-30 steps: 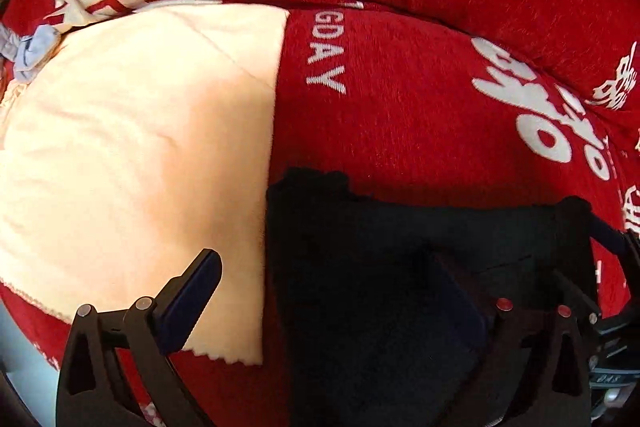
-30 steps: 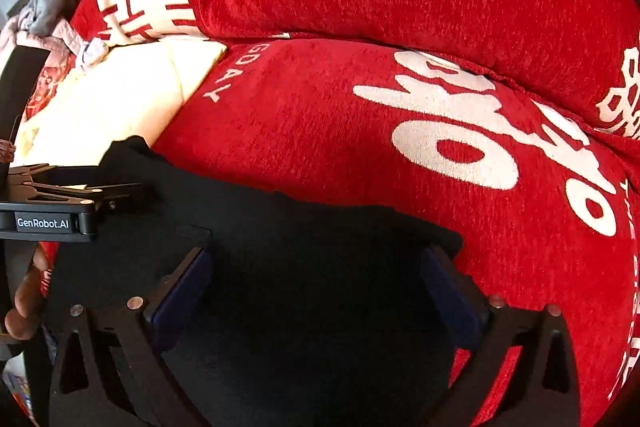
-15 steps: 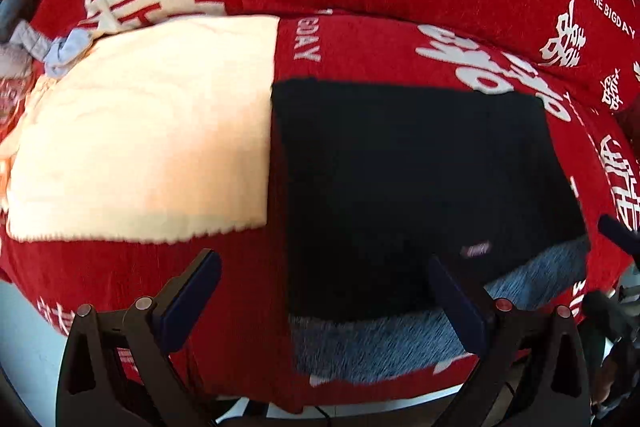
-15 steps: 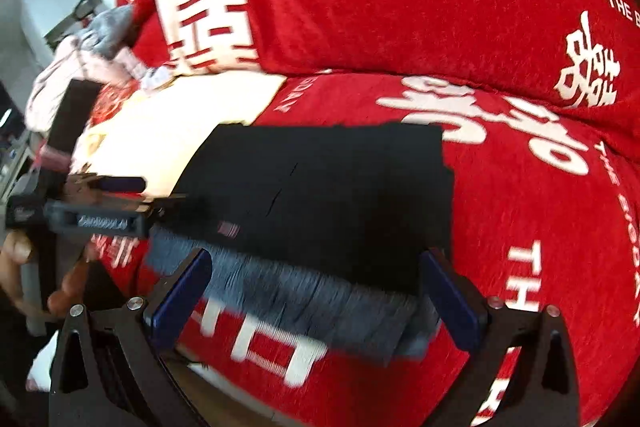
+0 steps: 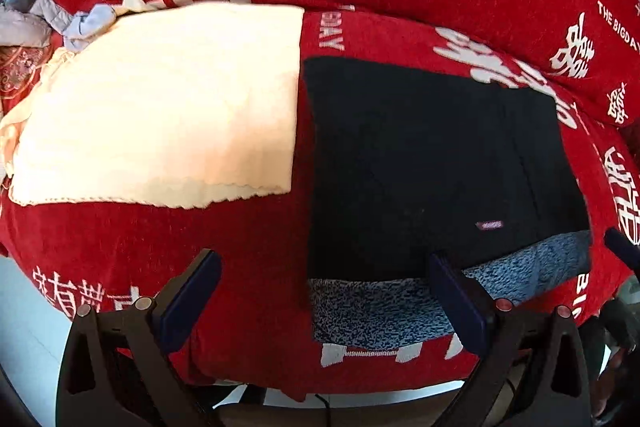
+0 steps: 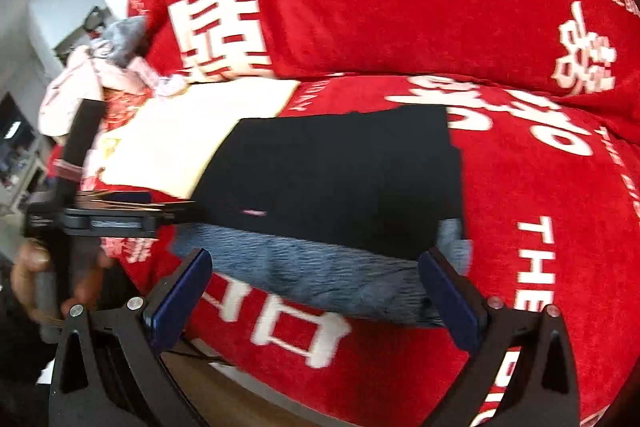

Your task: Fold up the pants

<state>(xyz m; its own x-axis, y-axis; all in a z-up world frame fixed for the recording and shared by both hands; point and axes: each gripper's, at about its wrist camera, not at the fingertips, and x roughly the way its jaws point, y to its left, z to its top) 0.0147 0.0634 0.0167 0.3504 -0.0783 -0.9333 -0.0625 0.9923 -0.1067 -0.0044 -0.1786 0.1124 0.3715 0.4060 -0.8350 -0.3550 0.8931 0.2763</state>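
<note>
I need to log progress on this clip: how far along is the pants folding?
Looks nearly or fully done. The black pants lie as a flat, squared packet on the red sofa cover, beside the cream cloth, with a grey fleecy inner layer showing along the near edge. Nothing is in hand: left tool and right tool are both open, clear of the fabric. At most, tucking that grey edge remains.

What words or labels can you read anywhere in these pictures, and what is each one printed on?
"THE BIGDAY": white print on the red sofa cover, on its back cushion.
"GDAY": cut-off print on the seat, beside the cream cloth.
"HAPPY WEDDING": on the back cushion, right wrist view; first word blurred.
"THE": on the seat, right wrist view.
Large white Chinese double-happiness characters: on the cover.
Small tag on the black pants: too small to read.
</note>
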